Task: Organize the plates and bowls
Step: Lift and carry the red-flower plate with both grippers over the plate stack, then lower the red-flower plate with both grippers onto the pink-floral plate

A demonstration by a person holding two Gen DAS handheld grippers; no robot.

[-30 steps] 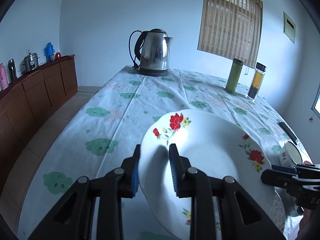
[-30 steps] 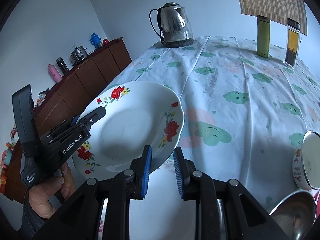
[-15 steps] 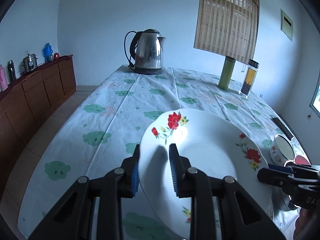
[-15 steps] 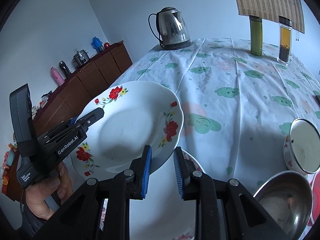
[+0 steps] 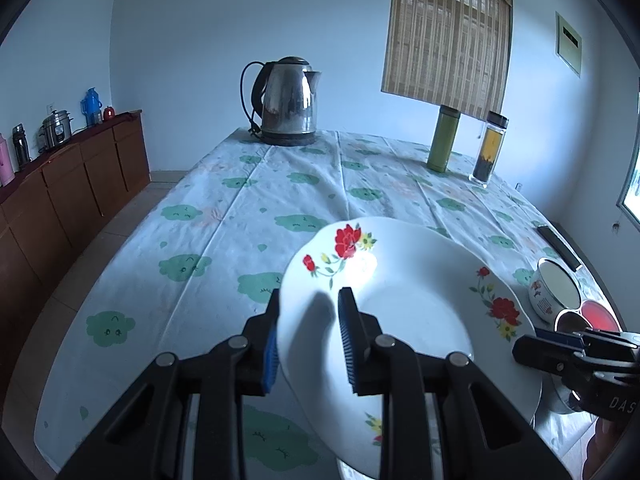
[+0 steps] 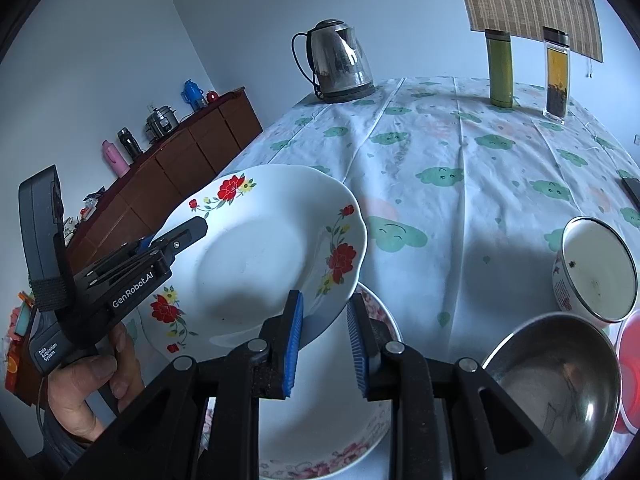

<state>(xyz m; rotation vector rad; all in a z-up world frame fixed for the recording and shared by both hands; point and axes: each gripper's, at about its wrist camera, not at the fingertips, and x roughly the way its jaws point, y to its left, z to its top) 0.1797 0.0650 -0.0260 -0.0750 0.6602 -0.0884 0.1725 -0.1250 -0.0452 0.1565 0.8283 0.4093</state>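
Two grippers share one load: the left gripper (image 5: 308, 340) is clamped on the near rim of a white floral plate (image 6: 272, 248), pads pinching the edge; the right gripper (image 6: 323, 336) sits narrow at the opposite rim, and that edge dips between its blue pads, though whether they actually press it is hard to say; a hand (image 6: 92, 384) wraps the left tool's grip; the plate rides tilted in the air above the table, not resting on anything; directly beneath it lies a second plate with a pink flower border (image 6: 320, 432), so the step looks like stacking plate on plate; next move probably calls for levelling the carried plate, centring it over the lower one, easing it down until the rims seat, then letting both sets of fingers spread; risk is the tilted plate sliding off one pad pair; to the right, just beside the stack spot, a steel bowl (image 6: 556, 384), a white enamel bowl with a printed side (image 6: 592, 268) and a red dish (image 5: 598, 314) wait, likely to be nested later; surface is a white tablecloth with green cloud faces (image 5: 224, 240), creased along its folds; farther back a steel electric kettle (image 5: 286, 108), a green flask (image 5: 444, 140) and a clear tea bottle (image 5: 490, 146); a brown sideboard (image 5: 72, 184) runs along the left wall with flasks and a cooker on top; a bamboo blind (image 5: 444, 36) hangs on the pale blue far wall.
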